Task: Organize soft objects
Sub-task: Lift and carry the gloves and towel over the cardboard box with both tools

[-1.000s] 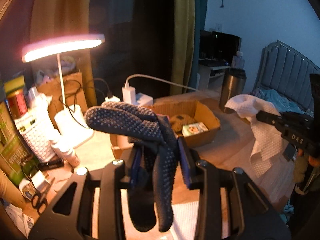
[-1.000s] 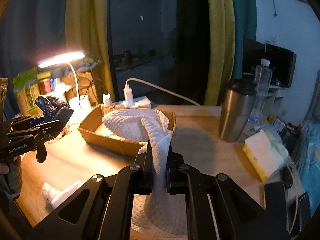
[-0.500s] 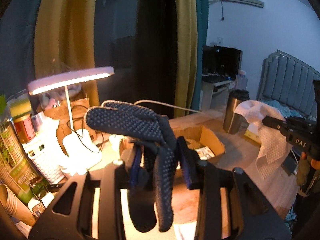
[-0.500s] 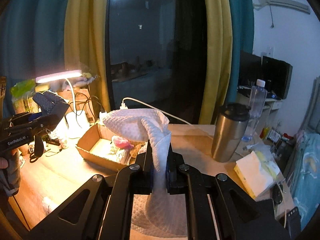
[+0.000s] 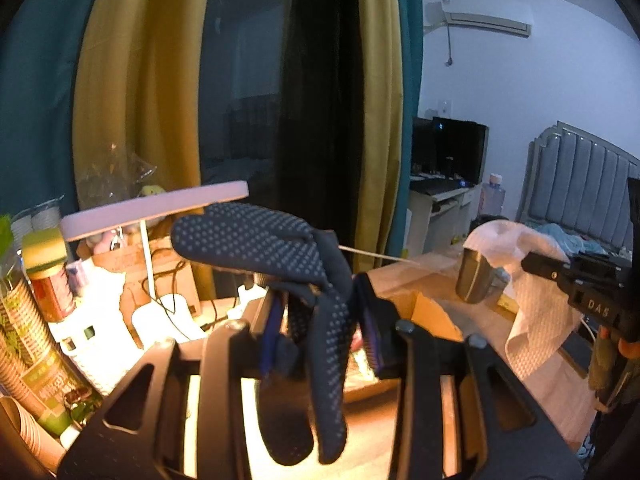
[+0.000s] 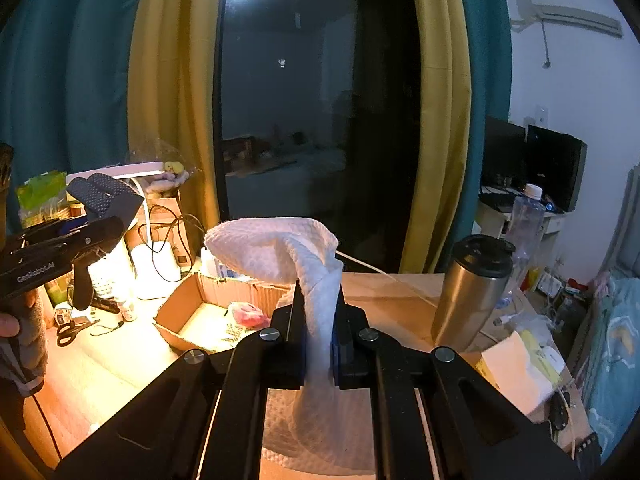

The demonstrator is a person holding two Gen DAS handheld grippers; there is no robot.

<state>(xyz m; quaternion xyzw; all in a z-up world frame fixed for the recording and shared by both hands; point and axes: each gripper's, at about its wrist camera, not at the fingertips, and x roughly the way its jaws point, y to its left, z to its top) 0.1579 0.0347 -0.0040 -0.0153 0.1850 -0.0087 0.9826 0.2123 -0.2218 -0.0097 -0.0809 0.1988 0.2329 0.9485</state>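
Plainly, the open brown cardboard box point(image 6: 200, 316) lay below and ahead of both grippers: the left gripper point(image 5: 320, 320) clamped a dark blue dotted fabric glove point(image 5: 280, 256) that hung down, and the right gripper point(image 6: 318, 320), seemingly nearer the box, pinched a white waffle-textured cloth point(image 6: 288, 248) draping downward. From the left wrist the glove hid most of the box, and the things inside it were too dim to name.

Both grippers are black plastic with round silver screws; left gripper point(image 6: 100, 232) reads "GenRobot.AI", right gripper point(image 5: 536, 264) "DAS"; grey sleeve point(image 6: 24, 352)
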